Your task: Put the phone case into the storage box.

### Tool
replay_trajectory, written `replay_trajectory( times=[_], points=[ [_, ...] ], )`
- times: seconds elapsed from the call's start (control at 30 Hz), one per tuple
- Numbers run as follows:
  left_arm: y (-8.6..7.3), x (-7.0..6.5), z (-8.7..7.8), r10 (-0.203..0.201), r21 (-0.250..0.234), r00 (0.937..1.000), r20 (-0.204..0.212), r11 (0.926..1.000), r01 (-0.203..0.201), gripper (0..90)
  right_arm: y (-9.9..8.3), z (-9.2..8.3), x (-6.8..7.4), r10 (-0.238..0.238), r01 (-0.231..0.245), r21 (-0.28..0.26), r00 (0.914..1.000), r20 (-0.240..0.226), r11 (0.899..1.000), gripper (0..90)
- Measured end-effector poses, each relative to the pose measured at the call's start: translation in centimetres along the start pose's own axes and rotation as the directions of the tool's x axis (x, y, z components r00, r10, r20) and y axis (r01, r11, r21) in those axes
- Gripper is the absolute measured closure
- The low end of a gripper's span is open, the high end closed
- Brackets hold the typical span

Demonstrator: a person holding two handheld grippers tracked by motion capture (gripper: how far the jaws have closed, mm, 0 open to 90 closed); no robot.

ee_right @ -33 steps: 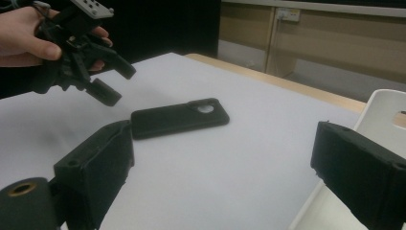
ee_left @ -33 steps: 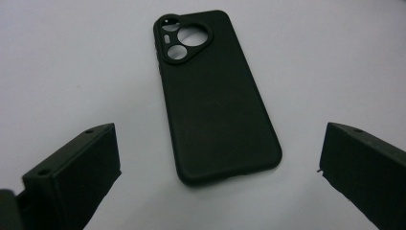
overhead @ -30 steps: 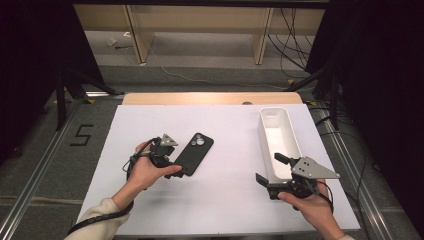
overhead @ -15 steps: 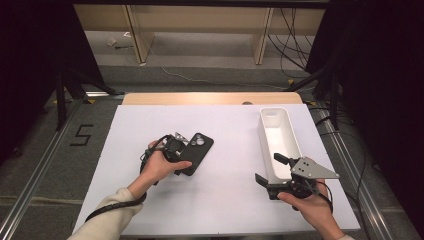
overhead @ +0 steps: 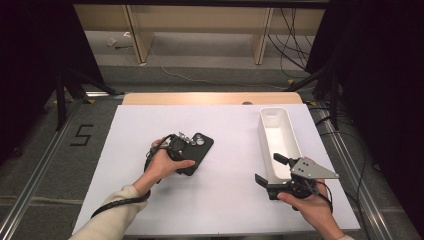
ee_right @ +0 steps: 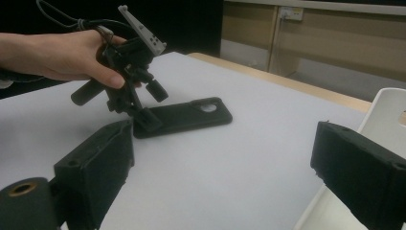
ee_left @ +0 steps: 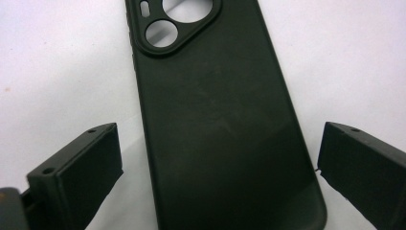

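Note:
A black phone case (overhead: 200, 148) lies back up on the white table, its camera cut-out toward the far side. My left gripper (overhead: 181, 150) stands over the case's near end, tilted down. In the left gripper view the case (ee_left: 215, 96) runs between the jaws of the left gripper (ee_left: 219, 139), which stand open on either side with a gap to each edge. My right gripper (overhead: 270, 169) rests open at the near right with nothing between its fingers. The right gripper view shows that gripper (ee_right: 225, 143) open, and farther off the left gripper (ee_right: 143, 115) at the end of the case (ee_right: 191, 115).
A long white bin (overhead: 291, 139) stands at the right, just beyond my right gripper, and its rim (ee_right: 388, 110) shows in the right gripper view. The white mat (overhead: 225, 200) covers the table. A wooden strip (overhead: 210, 98) runs along the far edge.
My left gripper has moved right and forward onto the phone case's near end, so its jaws now straddle the case. The right gripper has stayed put.

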State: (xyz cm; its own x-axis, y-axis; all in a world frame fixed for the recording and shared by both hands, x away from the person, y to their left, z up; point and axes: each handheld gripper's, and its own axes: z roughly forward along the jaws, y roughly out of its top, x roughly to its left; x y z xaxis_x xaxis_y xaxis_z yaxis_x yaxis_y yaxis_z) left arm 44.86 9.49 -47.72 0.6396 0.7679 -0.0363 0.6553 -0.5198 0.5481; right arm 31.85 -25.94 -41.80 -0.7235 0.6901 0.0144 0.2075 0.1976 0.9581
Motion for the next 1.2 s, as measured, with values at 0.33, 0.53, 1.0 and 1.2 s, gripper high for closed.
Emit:
replay_trajectory(
  times=[0.33, 0.53, 1.0, 1.2],
  points=[
    [0.5, -0.3, 0.7, 0.013, 0.033, 0.9997, -0.020, 0.9994, -0.012, 0.7, 0.0, 0.0, 0.1, -0.002, 0.002, 0.000, 1.0000, -0.004, 1.000, 8.9],
    [0.7, -0.3, 1.0, 0.011, 0.050, 0.9997, -0.022, 0.9987, -0.010, 0.7, 0.0, 0.0, 0.1, -0.002, 0.002, -0.001, 1.0000, -0.007, 1.000, 8.9],
    [0.8, -0.2, 1.2, -0.013, 0.075, 0.9998, -0.016, 0.9971, 0.014, 0.8, 0.0, 0.1, 0.2, -0.001, 0.001, 0.001, 1.0000, -0.010, 1.000, 8.9],
    [1.0, -0.3, 1.3, -0.012, 0.091, 0.9997, -0.019, 0.9957, 0.014, 1.1, 0.0, 0.1, 0.2, -0.002, 0.002, 0.000, 0.9999, -0.012, 1.000, 8.9]
  ],
)
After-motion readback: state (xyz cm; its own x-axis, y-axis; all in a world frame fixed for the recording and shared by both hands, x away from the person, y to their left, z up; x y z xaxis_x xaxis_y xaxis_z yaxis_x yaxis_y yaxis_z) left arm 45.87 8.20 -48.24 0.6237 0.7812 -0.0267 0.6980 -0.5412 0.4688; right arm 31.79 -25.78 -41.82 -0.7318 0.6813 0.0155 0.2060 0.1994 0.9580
